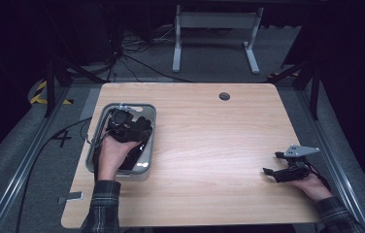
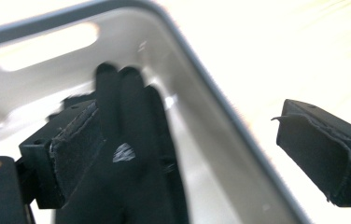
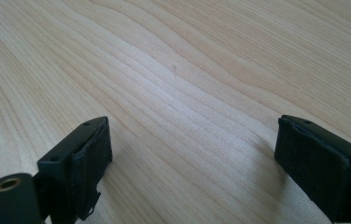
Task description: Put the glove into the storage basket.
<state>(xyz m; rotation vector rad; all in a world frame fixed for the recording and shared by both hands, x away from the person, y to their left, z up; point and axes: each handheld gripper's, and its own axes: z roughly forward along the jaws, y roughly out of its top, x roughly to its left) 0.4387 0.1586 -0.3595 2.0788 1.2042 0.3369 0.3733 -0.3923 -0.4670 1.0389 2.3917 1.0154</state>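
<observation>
A grey bin [image 1: 149, 166] stands on the left part of the wooden table [image 1: 209, 145]. In it lies a black glove [image 1: 144, 131], its fingers pointing away from me. My left gripper [image 1: 132, 127] hangs over the bin, held by a hand. In the left gripper view it [image 2: 192, 135] is open wide. Its left pad sits right beside the glove [image 2: 127, 140], and its right pad is over the bin's rim [image 2: 220, 102]. My right gripper [image 1: 272, 163] rests low near the table's right edge. Its jaws [image 3: 190, 149] are open over bare wood with nothing between them.
A round cable hole [image 1: 224, 96] sits near the table's far edge. Beyond the table stand white desk legs [image 1: 176, 43] and loose cables [image 1: 137, 63] on the floor. Metal rails [image 1: 30, 145] run along both sides.
</observation>
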